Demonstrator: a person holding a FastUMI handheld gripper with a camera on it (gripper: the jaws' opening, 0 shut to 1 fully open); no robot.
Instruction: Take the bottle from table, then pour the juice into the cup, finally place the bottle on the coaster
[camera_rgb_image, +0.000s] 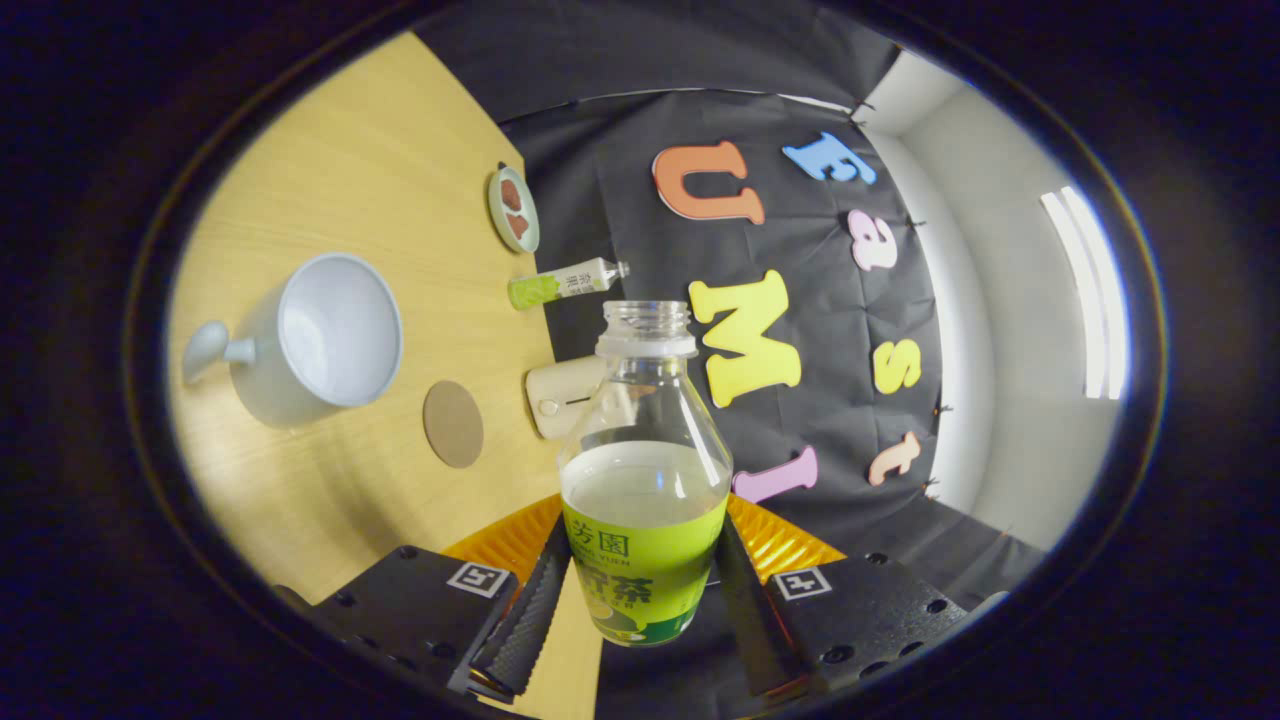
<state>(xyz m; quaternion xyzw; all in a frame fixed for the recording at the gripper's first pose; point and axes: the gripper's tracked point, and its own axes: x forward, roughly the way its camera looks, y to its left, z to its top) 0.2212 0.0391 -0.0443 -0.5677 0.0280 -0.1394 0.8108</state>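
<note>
My view bends hard: the pale wooden table (330, 190) curves like a bowl and straight lines bow toward the rim. Light comes from two bright white strip lamps (1088, 290) on the white wall, blown out with no detail. The white ceramic cup (320, 335) throws a soft shadow on the wood. The clear glass bottle with the green label (645, 490), clamped in my hand-held gripper (640, 600), is sharp and catches small glints at its neck.

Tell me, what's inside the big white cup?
The cup looks empty: only its bare white inside shows, no juice yet. Its near wall hides part of the bottom. The juice sits in the bottle clamped in the gripper.
</note>
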